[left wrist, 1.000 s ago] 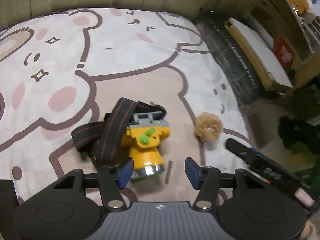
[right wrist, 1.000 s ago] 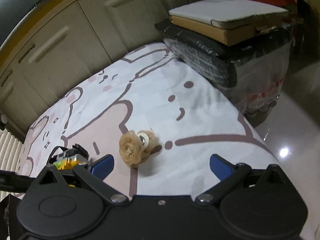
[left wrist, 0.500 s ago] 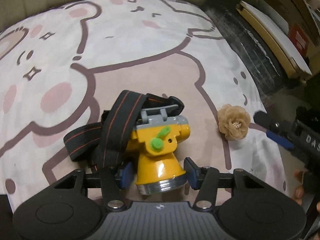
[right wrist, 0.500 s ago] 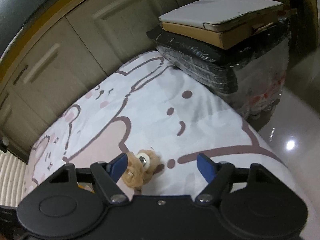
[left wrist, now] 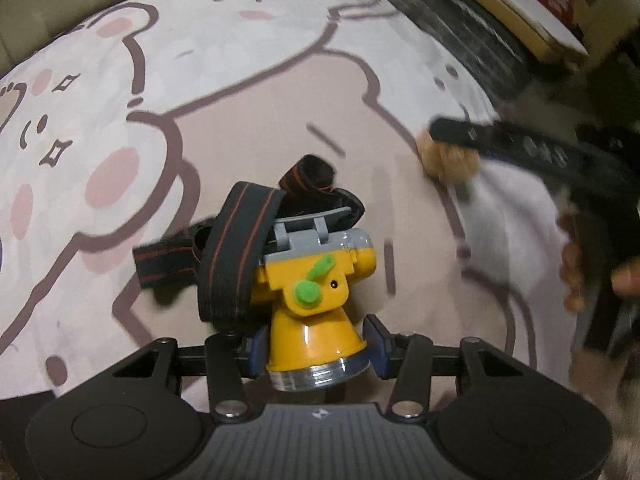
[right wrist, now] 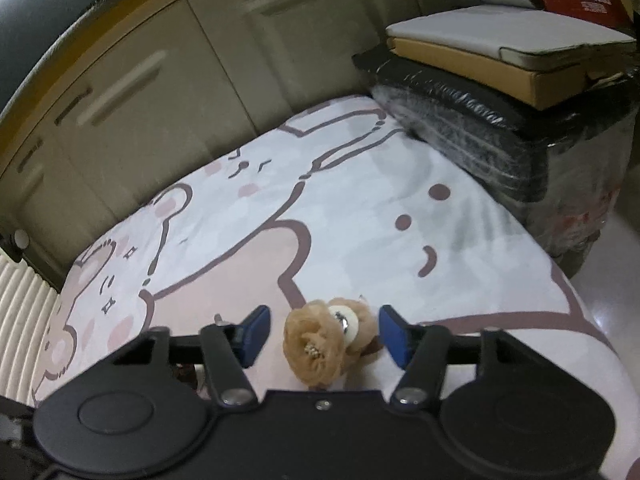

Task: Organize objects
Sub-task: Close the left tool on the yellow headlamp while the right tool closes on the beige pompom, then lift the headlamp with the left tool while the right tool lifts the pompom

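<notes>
In your left wrist view, your left gripper (left wrist: 316,346) is nearly closed, its pads gripping the yellow headlamp (left wrist: 316,280) on the bear-print sheet (left wrist: 120,120), and in your right wrist view your right gripper (right wrist: 324,334) is closing around the beige fabric flower (right wrist: 320,344), a gap remaining.

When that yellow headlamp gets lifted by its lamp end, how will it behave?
The headlamp body looks like hard plastic, so it likely stays rigid. Its glossy cone may slip between the fingers. The loose strap will probably dangle and swing.
</notes>
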The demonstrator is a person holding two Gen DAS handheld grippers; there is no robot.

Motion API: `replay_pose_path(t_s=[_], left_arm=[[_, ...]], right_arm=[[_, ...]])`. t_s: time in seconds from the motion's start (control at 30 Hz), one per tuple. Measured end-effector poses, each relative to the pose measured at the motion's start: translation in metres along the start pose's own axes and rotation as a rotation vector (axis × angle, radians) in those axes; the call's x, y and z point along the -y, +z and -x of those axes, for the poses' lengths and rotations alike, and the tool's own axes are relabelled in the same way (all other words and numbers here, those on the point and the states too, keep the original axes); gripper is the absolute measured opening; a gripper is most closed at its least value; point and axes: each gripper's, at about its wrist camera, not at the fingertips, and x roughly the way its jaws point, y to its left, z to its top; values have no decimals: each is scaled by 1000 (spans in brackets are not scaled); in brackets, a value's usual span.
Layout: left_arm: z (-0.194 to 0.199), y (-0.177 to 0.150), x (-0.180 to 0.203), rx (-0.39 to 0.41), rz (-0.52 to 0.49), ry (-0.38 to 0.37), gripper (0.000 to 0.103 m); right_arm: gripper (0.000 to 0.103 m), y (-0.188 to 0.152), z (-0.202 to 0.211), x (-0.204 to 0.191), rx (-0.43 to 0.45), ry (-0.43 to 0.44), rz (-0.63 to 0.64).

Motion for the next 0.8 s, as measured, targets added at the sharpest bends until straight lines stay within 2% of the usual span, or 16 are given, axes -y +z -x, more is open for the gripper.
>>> replay_pose_path(t_s=[0.23,0.3,0.4,0.5,0.63,0.8], left_arm=[[11,-33,-15,-98,-82,-35,49],[13,-43,-17,-112,-96,-46,49],[17,-53,-19,-134,-115,-58,49],[18,-56,-18,-153,-129,-57,49],[21,-57,-20,-145,-113,-44,50],[18,-51,-28,-124,-27,-63,51]], right_arm=[[34,-3,-2,-3,-9,-11,16],[28,-4,-1,-4,-5,-5,17],[26,-5,1,-6,-13,6,24],[19,-5,8,-7,-16,29,14],[11,-12,19,-10,-40,61,16],[4,-28,33,-7,-106,111,7]])
